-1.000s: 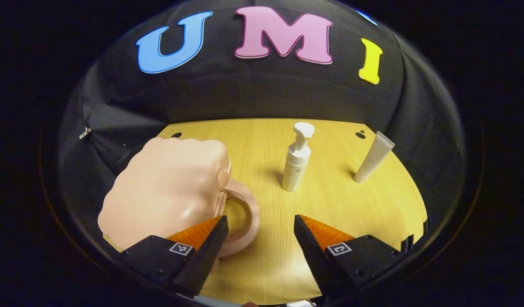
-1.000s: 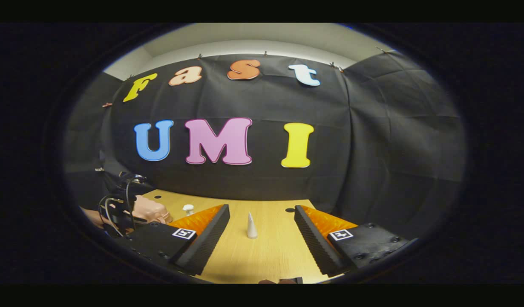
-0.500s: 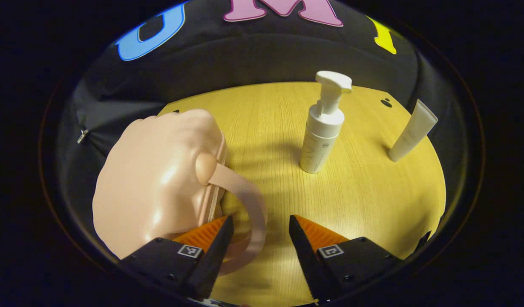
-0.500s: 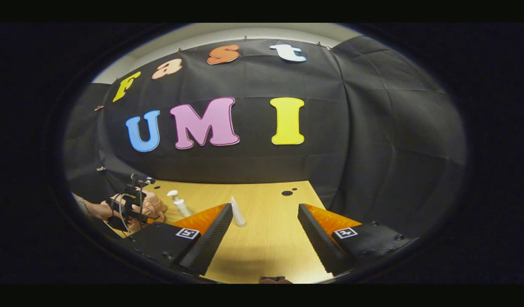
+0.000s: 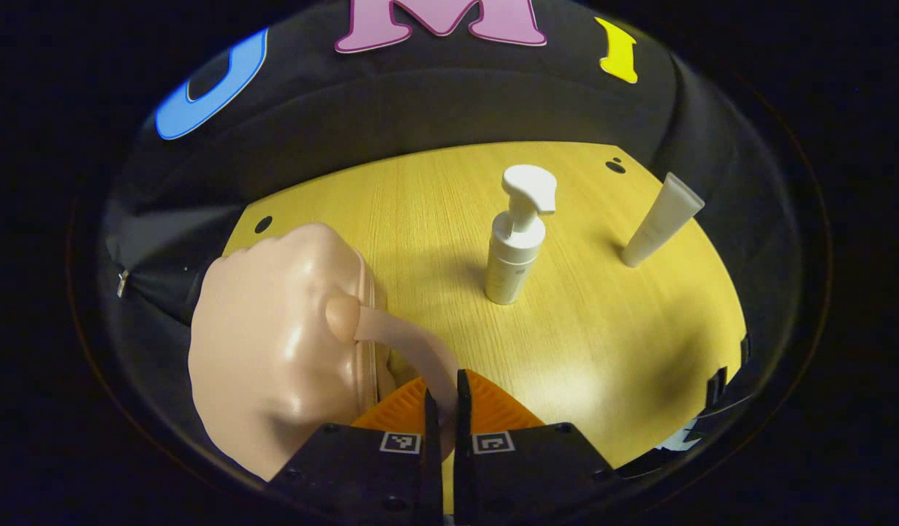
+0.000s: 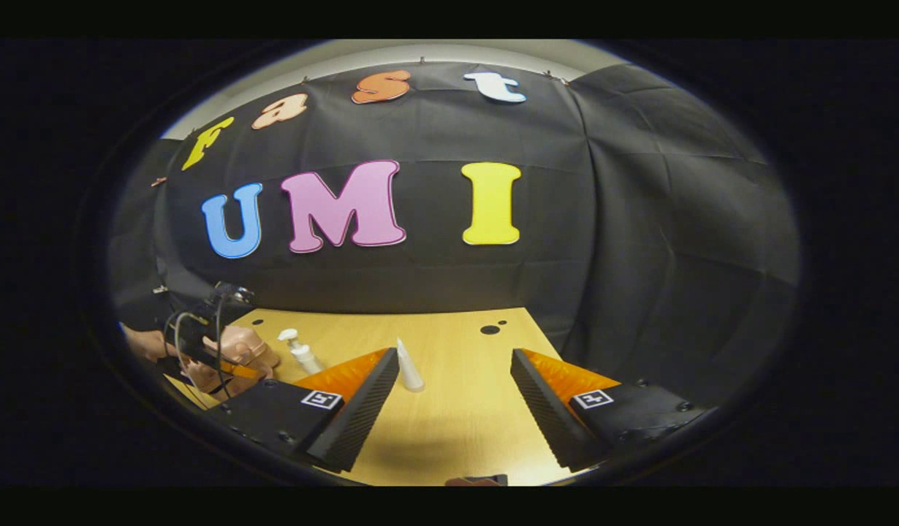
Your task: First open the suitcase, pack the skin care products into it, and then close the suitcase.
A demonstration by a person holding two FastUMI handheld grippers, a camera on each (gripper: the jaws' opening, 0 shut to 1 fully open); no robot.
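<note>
A small, rounded pink suitcase (image 5: 274, 351) lies closed at the left of the wooden table (image 5: 603, 343). Its looped handle (image 5: 402, 342) runs down between my left gripper's fingers, and the left gripper (image 5: 442, 394) is shut on that handle. A white pump bottle (image 5: 515, 245) stands upright mid-table, with a white tube (image 5: 661, 219) standing on its cap to the right of it. In the right gripper view my right gripper (image 6: 455, 365) hangs open above the table's near right part with nothing in it. The tube (image 6: 408, 365) is just ahead of it, the pump bottle (image 6: 297, 352) and suitcase (image 6: 239, 349) farther left.
Black cloth walls close the table in at the back and on both sides. The table has small dark holes (image 5: 616, 166) near its far corners. A person's hand (image 6: 146, 343) holds the left gripper (image 6: 201, 332) by the suitcase, with cables looping off it.
My left gripper went from open around the suitcase handle to shut on it. The right gripper stayed open and drifted only slightly.
</note>
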